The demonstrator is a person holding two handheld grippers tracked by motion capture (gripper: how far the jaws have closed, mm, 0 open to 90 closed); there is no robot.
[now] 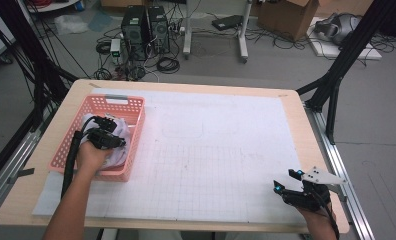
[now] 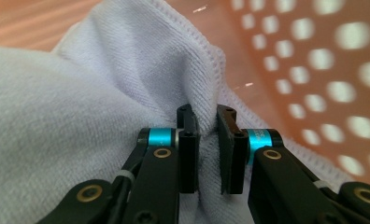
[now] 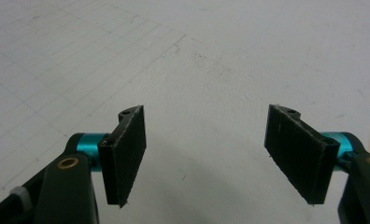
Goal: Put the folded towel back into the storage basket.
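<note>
**A:** What sits nearest the person?

**B:** The right gripper (image 1: 290, 184), held in a hand at the near right corner of the table (image 1: 186, 225), well apart from the pink basket (image 1: 136, 125). In the right gripper view (image 3: 206, 154) its jaws stand wide apart with nothing between them, over a white gridded mat (image 3: 220, 56).

**A:** And the basket?

**B:** It rests toward the table's left side, on the left edge of the mat (image 1: 211, 150). It is plastic with perforated walls. A white towel (image 1: 118, 147) lies bunched inside it.

**A:** Where is the other gripper?

**B:** The left gripper (image 1: 103, 132) reaches down into the basket, onto the towel. In the left gripper view (image 2: 206, 149) its jaws are clenched on a raised fold of the towel (image 2: 127, 70), the cloth pinched between the pads, with a stitched hem running up beyond them.

**A:** Is the towel lifted off the basket's floor?

**B:** Hard to say; the view is too close. The basket's wall (image 2: 314, 70) shows blurred just beyond the fold.

**A:** And past the table?

**B:** Beyond the basket's far side, on the floor, stand two black computer towers (image 1: 146, 32) among cables.
</note>
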